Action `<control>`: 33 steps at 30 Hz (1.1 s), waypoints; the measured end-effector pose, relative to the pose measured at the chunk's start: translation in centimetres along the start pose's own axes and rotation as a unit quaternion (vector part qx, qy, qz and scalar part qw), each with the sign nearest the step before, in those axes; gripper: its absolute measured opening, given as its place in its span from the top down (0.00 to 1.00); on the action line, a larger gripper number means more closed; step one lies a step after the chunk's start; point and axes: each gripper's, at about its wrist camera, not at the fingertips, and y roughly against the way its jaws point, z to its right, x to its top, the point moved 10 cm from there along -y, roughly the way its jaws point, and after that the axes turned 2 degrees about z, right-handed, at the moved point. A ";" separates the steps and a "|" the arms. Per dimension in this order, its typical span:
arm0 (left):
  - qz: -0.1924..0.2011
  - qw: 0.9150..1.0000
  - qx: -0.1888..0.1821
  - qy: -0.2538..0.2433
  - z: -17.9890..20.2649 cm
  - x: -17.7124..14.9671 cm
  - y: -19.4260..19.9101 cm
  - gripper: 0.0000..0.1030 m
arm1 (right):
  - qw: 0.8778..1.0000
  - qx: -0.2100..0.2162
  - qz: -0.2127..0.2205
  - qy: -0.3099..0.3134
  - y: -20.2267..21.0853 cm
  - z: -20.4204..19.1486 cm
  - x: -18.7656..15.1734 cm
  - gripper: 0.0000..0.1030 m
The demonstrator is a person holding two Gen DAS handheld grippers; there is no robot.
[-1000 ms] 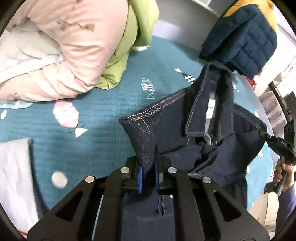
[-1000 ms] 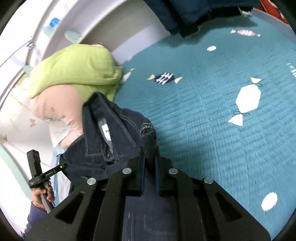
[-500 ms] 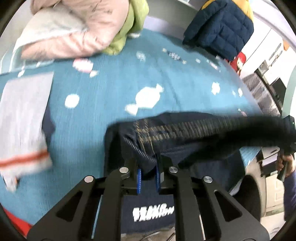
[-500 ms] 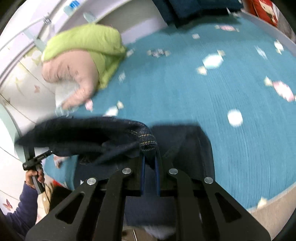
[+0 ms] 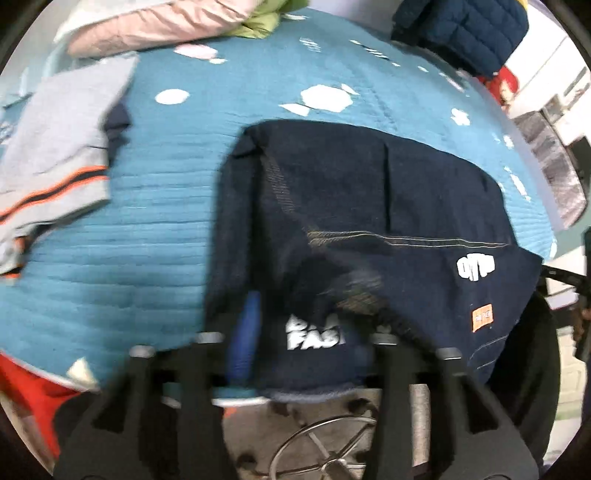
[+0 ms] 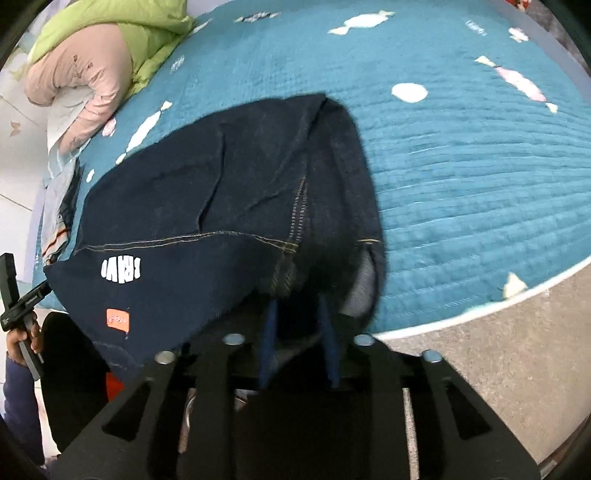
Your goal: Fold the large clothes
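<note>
A dark navy denim garment [image 5: 369, 206] with white lettering and an orange tag lies folded on the teal bedspread [image 5: 147, 258], by the bed's front edge. My left gripper [image 5: 303, 339] hangs over its near left corner. Its jaws are opening, with the cloth loose between the blue pads [image 5: 247, 332]. In the right wrist view the same garment [image 6: 207, 192] spreads out to the left. My right gripper [image 6: 299, 328] is over its near right corner. Its jaws are also opening, and the hem slumps between the pads [image 6: 269, 332] without being pinched.
A folded grey garment with orange stripes [image 5: 55, 166] lies at the left. Pink and green jackets [image 6: 92, 62] are piled at the back, and a navy quilted jacket [image 5: 461, 33] sits at the back right. The bed edge [image 6: 480, 314] drops to grey floor [image 6: 498, 369]. A hand [image 6: 18, 339] holds the other gripper.
Both grippers carried the raised denim garment toward the bed's front edge and lowered it flat. Both pairs of jaws, shut on the cloth before, have parted.
</note>
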 end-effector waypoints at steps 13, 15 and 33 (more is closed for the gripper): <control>0.027 0.997 -0.055 0.053 4.4 3.0 0.3 0.30 | 0.997 0.072 0.007 -0.038 -4.4 -7.9 3.4 0.85; -0.026 0.999 -0.030 0.034 5.0 0.8 -3.8 0.31 | 0.998 0.019 -0.042 -0.052 -8.0 -6.6 1.5 0.91; 0.034 0.992 -0.044 0.113 0.5 1.3 -1.4 0.29 | 0.996 0.079 0.027 -0.012 -6.2 -16.4 6.3 0.98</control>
